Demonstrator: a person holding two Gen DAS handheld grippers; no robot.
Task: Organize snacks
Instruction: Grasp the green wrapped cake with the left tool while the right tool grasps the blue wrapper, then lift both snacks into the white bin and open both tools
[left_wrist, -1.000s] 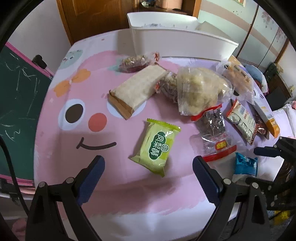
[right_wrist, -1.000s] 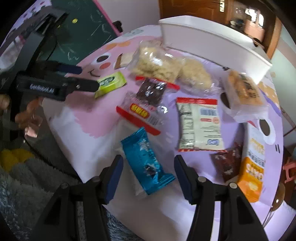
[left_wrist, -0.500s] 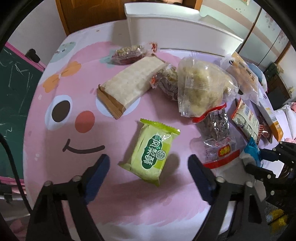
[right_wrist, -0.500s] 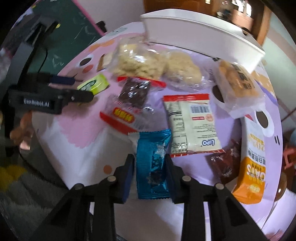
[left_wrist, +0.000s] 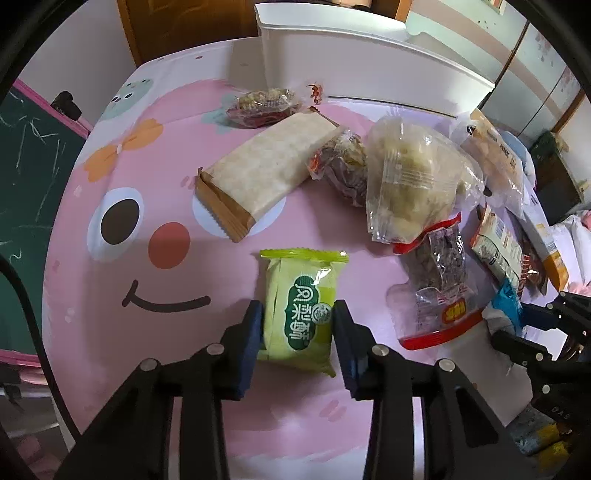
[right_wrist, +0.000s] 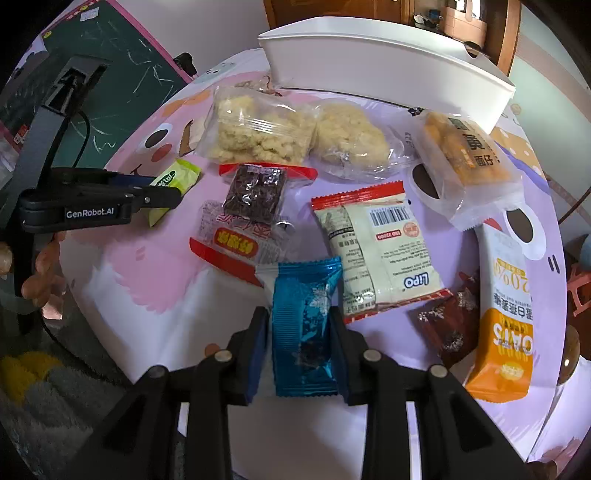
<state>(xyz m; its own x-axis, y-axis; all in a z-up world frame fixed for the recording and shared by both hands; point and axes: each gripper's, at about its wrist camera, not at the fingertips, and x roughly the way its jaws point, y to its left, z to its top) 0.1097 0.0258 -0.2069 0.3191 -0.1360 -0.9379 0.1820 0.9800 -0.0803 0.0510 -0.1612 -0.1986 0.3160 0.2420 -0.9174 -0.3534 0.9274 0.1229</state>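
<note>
A green snack packet (left_wrist: 301, 310) lies on the pink cartoon tablecloth (left_wrist: 122, 295), and my left gripper (left_wrist: 298, 317) is shut on its near half, a blue pad against each long side. In the right wrist view the same green snack packet (right_wrist: 177, 177) shows at the left, clamped by the left gripper (right_wrist: 162, 190). My right gripper (right_wrist: 299, 325) is shut on a blue foil packet (right_wrist: 301, 325), pads pressing both sides. A white plastic bin (right_wrist: 388, 70) stands at the table's far edge; the white plastic bin (left_wrist: 354, 74) also tops the left wrist view.
Several other snacks crowd the table: a tan wafer pack (left_wrist: 258, 173), clear bags of yellow puffs (right_wrist: 255, 129), a red-edged dark brownie pack (right_wrist: 255, 192), a Lipo pack (right_wrist: 373, 247), an orange oats pack (right_wrist: 506, 321). A green chalkboard (right_wrist: 110, 74) stands at the left. A person's fingers (right_wrist: 37, 288) show there too.
My left gripper dropped toward the green packet and its jaws came together onto it. My right gripper shut on the blue packet, which now lies straight between the pads.
</note>
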